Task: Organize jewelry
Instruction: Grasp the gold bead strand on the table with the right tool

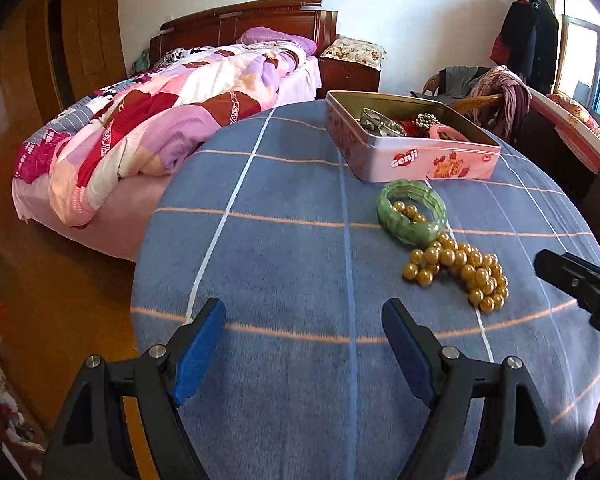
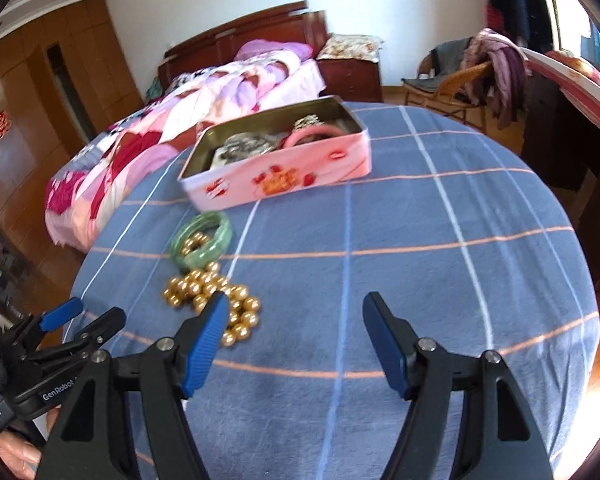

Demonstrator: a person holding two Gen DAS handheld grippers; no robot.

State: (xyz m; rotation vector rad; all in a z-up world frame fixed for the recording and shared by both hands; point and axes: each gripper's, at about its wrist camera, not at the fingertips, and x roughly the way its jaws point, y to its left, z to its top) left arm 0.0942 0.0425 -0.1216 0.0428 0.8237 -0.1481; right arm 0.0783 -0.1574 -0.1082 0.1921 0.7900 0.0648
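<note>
the desk (image 1: 284, 216) is covered by a blue checked cloth, and both claws hang over its near part. past the far edge, ahead and left of the claws, is a bed (image 1: 148, 120) with a pink patchwork quilt; ahead and right is a chair (image 2: 452, 80) draped with clothes.

a pink tin (image 1: 404, 148), lid off, sits on the cloth ahead of both claws, right of the left claw's line and left of the right claw's. it holds tangled jewelry, including a pink bangle (image 2: 312, 134).

just nearer than the tin lies a green bracelet (image 1: 412, 216) with a few gold beads inside its ring. touching its near side is a heap of gold beads (image 1: 460, 272), ahead and right of the left claw, and just beyond the right claw's left finger (image 2: 206, 344), which hides part of it.

left claw (image 1: 304, 352): released, blue pads wide apart, only cloth between them. right claw (image 2: 296, 344): released too, nothing between its pads. each claw shows at the edge of the other's view.
</note>
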